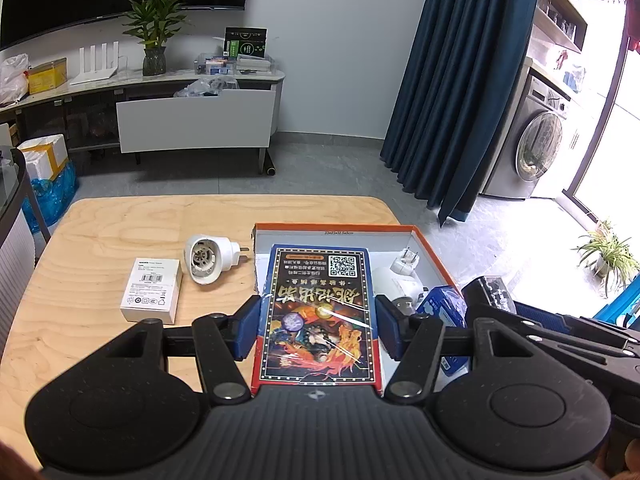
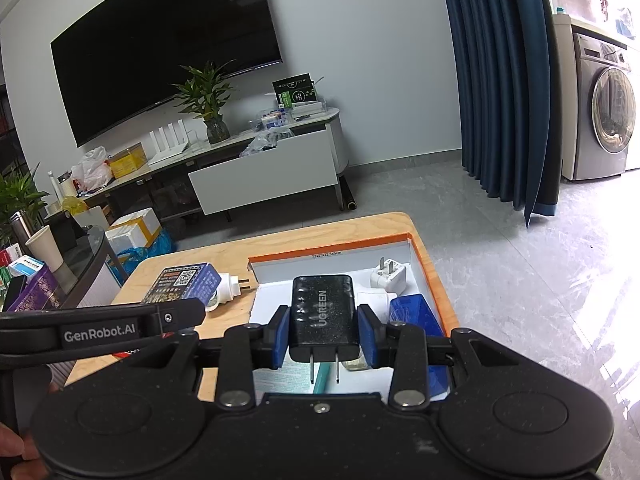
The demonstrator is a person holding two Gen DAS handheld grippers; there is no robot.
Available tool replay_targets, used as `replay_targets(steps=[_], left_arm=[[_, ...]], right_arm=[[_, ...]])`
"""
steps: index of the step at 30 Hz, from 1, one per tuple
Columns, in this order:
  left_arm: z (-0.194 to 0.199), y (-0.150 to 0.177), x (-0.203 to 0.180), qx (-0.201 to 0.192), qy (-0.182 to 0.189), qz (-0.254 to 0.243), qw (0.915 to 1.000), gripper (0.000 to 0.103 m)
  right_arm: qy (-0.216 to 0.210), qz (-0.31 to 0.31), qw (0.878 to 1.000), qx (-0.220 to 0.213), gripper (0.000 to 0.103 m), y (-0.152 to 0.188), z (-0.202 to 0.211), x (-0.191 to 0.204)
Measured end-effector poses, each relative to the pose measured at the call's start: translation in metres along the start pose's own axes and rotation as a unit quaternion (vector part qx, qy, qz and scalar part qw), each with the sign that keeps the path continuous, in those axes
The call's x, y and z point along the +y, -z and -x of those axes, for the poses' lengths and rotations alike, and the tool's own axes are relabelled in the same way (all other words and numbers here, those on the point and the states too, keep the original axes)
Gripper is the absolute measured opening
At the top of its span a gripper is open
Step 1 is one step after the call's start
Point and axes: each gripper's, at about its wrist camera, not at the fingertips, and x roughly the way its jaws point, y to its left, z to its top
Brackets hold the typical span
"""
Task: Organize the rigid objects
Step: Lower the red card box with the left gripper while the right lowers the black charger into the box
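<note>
Only legible: UGREEN on black charger, GenRobot.AI on left gripper.

The black wall charger carries the brand "UGREEN" in grey capitals, running lengthwise along its top face. A black gripper arm at the left of the right wrist view bears "GenRobot.AI" in white. The blue card box shows a black-and-white QR code near its far end and large gold Chinese characters, seen upside down and not legible. The orange-rimmed tray has a small printed size line on its far inner wall, too small to read. The white box has a barcode label with unreadable fine print.
</note>
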Motion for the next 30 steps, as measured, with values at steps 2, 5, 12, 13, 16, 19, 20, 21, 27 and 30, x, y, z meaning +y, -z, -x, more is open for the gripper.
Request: replay_targets(steps=[2, 5, 12, 13, 16, 19, 20, 21, 27, 30], left_arm=[[0.0, 0.0, 0.0, 0.0, 0.0, 0.0, 1.0, 0.06], [0.0, 0.0, 0.0, 0.0, 0.0, 0.0, 1.0, 0.06], [-0.003, 0.005, 0.001, 0.004, -0.001, 0.0, 1.0, 0.06], [-0.004, 0.005, 0.002, 0.005, -0.001, 0.0, 1.0, 0.06], [-0.005, 0.007, 0.002, 0.008, -0.001, 0.001, 1.0, 0.06], [-0.006, 0.007, 0.003, 0.01, -0.001, 0.002, 0.9999, 0.06], [-0.006, 0.007, 0.003, 0.011, 0.0, 0.002, 0.9999, 0.06], [-0.006, 0.007, 0.003, 0.012, 0.0, 0.002, 0.9999, 0.06], [-0.011, 0.008, 0.004, 0.018, 0.0, 0.002, 0.9998, 0.06], [-0.015, 0.007, 0.005, 0.022, -0.001, 0.002, 0.9998, 0.06]], right_arm=[[0.0, 0.0, 1.0, 0.001, 0.044, 0.0, 0.0, 0.0], [0.0, -0.001, 1.0, 0.002, 0.044, 0.001, -0.002, -0.001], [0.0, -0.001, 1.0, 0.003, 0.044, 0.002, -0.003, -0.003], [0.001, -0.001, 1.0, 0.003, 0.044, 0.002, -0.003, -0.002], [0.003, -0.003, 1.0, 0.006, 0.044, 0.006, -0.006, -0.004], [0.004, -0.006, 1.0, 0.009, 0.044, 0.011, -0.007, -0.007], [0.005, -0.006, 1.0, 0.01, 0.044, 0.013, -0.008, -0.007], [0.005, -0.007, 1.0, 0.012, 0.044, 0.014, -0.008, -0.008], [0.01, -0.012, 1.0, 0.02, 0.044, 0.018, -0.012, -0.012], [0.011, -0.014, 1.0, 0.025, 0.044, 0.018, -0.015, -0.014]])
